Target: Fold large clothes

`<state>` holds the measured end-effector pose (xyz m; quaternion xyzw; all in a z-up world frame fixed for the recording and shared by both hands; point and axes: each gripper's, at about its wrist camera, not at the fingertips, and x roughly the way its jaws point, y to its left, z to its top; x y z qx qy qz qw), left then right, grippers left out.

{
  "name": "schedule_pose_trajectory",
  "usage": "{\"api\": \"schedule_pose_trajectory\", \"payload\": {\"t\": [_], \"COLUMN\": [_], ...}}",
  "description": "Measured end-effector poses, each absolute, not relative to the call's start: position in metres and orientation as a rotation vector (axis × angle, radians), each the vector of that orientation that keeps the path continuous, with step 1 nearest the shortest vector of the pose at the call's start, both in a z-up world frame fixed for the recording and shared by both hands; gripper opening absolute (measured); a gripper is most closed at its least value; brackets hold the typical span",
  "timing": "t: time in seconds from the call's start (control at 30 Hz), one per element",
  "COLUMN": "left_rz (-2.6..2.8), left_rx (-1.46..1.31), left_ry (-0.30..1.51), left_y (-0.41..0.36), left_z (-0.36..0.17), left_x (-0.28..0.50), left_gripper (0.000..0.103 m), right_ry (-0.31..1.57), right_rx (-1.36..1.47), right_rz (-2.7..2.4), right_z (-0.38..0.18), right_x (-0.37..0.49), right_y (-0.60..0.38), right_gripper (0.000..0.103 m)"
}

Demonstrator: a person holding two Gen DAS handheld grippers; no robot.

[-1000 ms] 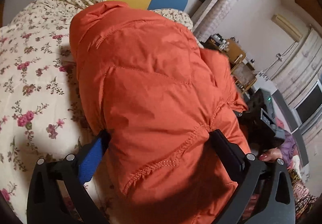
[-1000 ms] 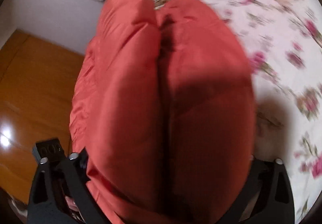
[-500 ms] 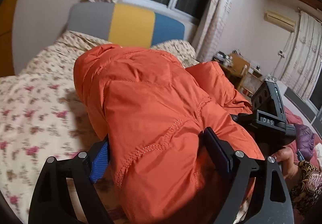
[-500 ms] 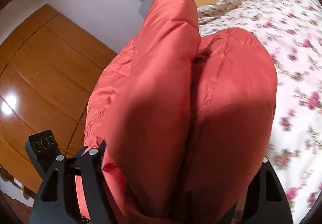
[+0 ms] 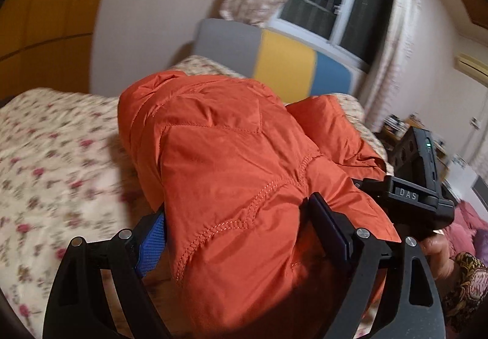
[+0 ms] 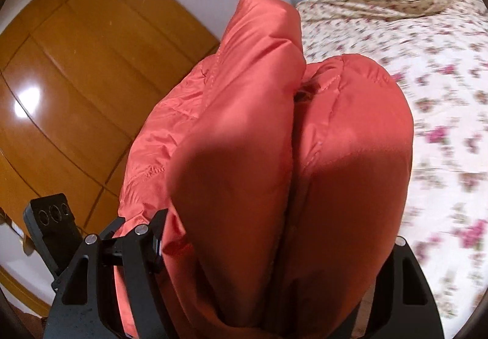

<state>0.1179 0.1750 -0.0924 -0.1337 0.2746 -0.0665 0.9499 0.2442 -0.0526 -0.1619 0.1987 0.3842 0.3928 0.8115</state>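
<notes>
Above the flowered bed hangs a puffy orange jacket, bunched into thick quilted folds and lifted clear of the bedspread between the two tools. On the left, the left hand-held gripper is clamped on a fat wad of the jacket: its blue-padded finger presses in from one side and its dark finger from the other, with the stitched seams bulging out between them. Its jaws closed in somewhat over the last second and then held. Seen from the other camera, the right hand-held gripper likewise grips a thick double fold of the same jacket, the fabric filling the whole gap and hiding one finger; its jaws also narrowed a little and then held.

Beyond the jacket in the left view stand a headboard in grey, yellow and blue panels, a dark window with pale curtains, and, at the right edge, the person's hand on the right tool. Wooden wardrobe doors fill the left of the right view. Both backgrounds are blurred.
</notes>
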Motion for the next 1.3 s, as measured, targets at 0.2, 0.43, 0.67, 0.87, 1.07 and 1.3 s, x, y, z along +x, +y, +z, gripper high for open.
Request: {"api": "schedule_pose_trajectory", "payload": {"t": [0.2, 0.43, 0.67, 0.87, 1.07, 1.3], "left_rz": [-0.063, -0.027, 0.139, 0.262, 0.302, 0.381], "left_rx": [-0.302, -0.344, -0.335, -0.242, -0.207, -0.046], "left_ry": [0.596, 0.599, 0.563, 0.585, 0.630, 0.693], "left_y": [0.201, 0.203, 0.206, 0.199, 0.195, 0.193], "left_z": [-0.120, -0.130, -0.085, -0.048, -0.039, -0.069], "left_x": [0.109, 0.090, 0.089, 0.146, 0.214, 0.267], "left_gripper": [0.092, 0.100, 0.099, 0.100, 0.100, 0.100], "right_ry": [0.822, 0.814, 0.701, 0.672, 0.693, 0.716], "right_rx": [0.329, 0.379, 0.331, 0.206, 0.077, 0.016], "right_rz": [0.739, 0.628, 0.445, 0.416, 0.420, 0.355], "right_z": [-0.181, -0.173, -0.115, -0.069, -0.070, -0.100], "right_x": [0.225, 0.201, 0.172, 0.210, 0.259, 0.288], "right_y": [-0.026, -0.079, -0.113, -0.061, 0.008, 0.032], "right_gripper": [0.086, 0.090, 0.092, 0.078, 0.064, 0.063]}}
